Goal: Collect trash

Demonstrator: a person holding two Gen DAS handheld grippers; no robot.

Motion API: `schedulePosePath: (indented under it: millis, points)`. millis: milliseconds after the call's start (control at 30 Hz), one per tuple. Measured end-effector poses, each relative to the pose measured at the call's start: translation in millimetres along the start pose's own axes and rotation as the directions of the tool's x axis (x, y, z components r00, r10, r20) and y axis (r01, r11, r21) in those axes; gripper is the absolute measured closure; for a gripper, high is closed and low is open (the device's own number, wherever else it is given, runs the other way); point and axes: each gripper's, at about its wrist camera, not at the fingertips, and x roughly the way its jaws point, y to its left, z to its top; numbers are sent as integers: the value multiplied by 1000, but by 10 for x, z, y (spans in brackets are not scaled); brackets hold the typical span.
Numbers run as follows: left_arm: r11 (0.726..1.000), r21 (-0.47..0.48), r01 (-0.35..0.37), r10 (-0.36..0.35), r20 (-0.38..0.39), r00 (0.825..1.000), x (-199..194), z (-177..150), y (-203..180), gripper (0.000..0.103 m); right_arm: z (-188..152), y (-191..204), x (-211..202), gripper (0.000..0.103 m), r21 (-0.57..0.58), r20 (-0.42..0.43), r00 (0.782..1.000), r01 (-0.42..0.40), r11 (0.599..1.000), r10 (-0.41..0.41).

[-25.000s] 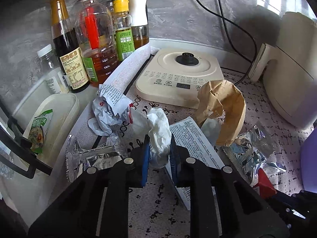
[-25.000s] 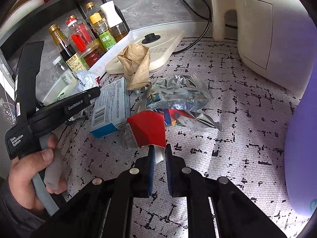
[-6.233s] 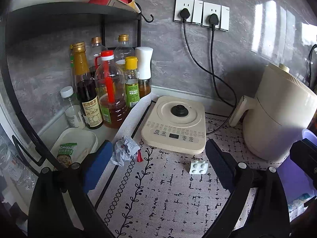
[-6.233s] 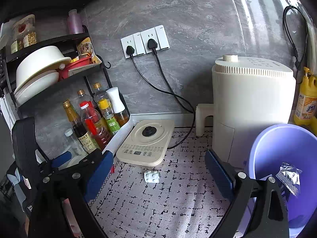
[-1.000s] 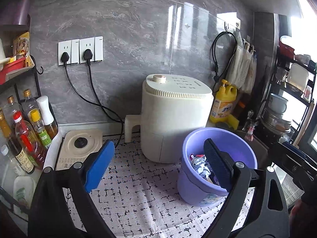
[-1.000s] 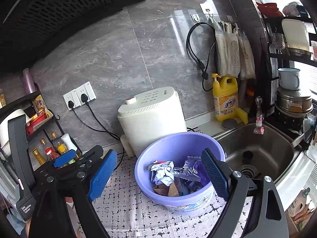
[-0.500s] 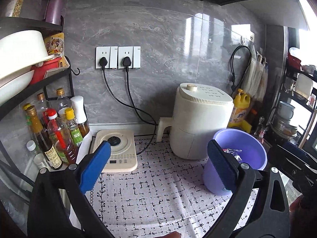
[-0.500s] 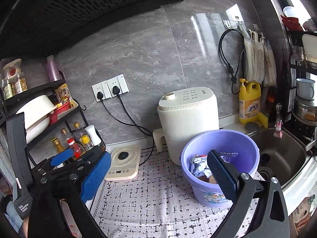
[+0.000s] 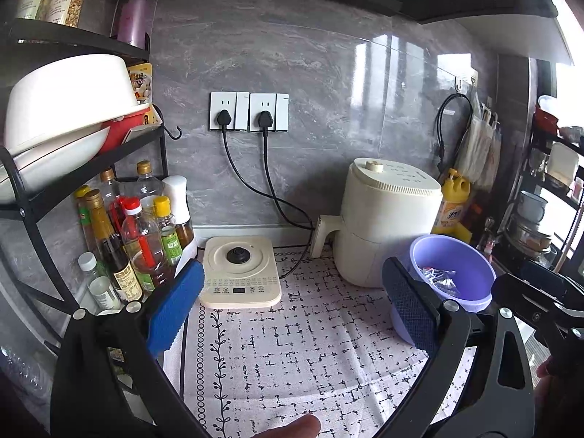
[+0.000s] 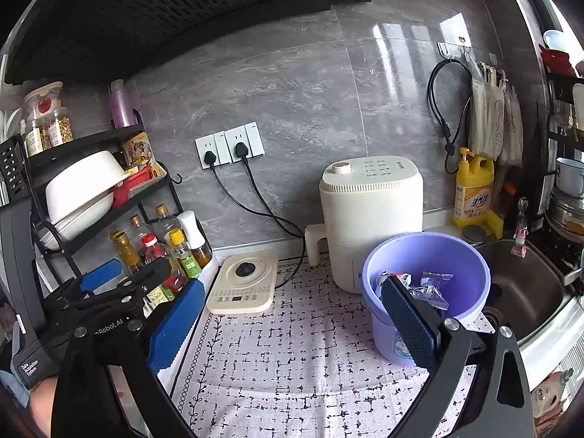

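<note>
Both tools are released and grasp nothing: the left tool (image 9: 292, 306) and the right tool (image 10: 288, 314) each hang above the patterned mat (image 10: 292, 357) on the table with their blue pads (image 10: 175, 325) spread wide. Trash (image 10: 427, 284), crumpled wrappers, lies inside the purple bucket (image 10: 463, 255), which stands on the mat just beside the white cooker (image 10: 368, 211) and near the sink (image 10: 525, 284). A flat cream base (image 9: 241, 273) sits by the bottles (image 9: 138, 233) under the shelf rack (image 9: 84, 168). From the right wrist view, the left tool shows at the left edge.
</note>
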Motion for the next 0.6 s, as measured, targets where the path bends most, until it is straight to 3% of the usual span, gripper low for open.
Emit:
schedulePosePath:
  millis: [600]
  points:
    - [1000,10,-19,19,-19,1000,-70,-94,54,6,-137,46,67,8,-33,-52,999,-5,999,3]
